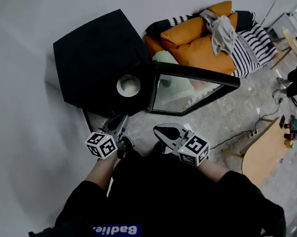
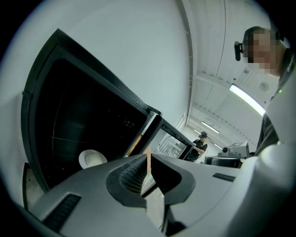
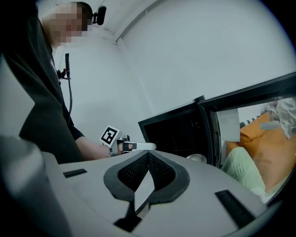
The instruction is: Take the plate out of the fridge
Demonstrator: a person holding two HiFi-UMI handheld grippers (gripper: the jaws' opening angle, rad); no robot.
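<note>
Head view looked down on a grey speckled floor (image 1: 218, 117) beside a pale wall (image 1: 23, 100). A black fridge (image 1: 93, 53) stood in the upper left of the frame, its glass door (image 1: 190, 88) swung open toward the centre right. Orange cushions (image 1: 198, 36) and striped fabric (image 1: 251, 47) were heaped at the upper right. A wooden table (image 1: 267, 151) sat at the right edge, with a cable (image 1: 240, 133) trailing across the floor near it.

Black-and-white square markers covered the cube on each gripper. A blue patch (image 1: 117, 230) with white lettering sat on the person's dark top at the bottom of the frame.

The white plate (image 1: 128, 85) lay inside the fridge at its open front, low and left in the left gripper view (image 2: 91, 158) and just left of the door edge in the right gripper view (image 3: 196, 158).

The left gripper (image 1: 119, 124) pointed toward the opening, short of the plate, its jaws pressed together on nothing. The right gripper (image 1: 165, 133) sat beside it at lower centre, its jaws likewise together and empty, touching nothing.
</note>
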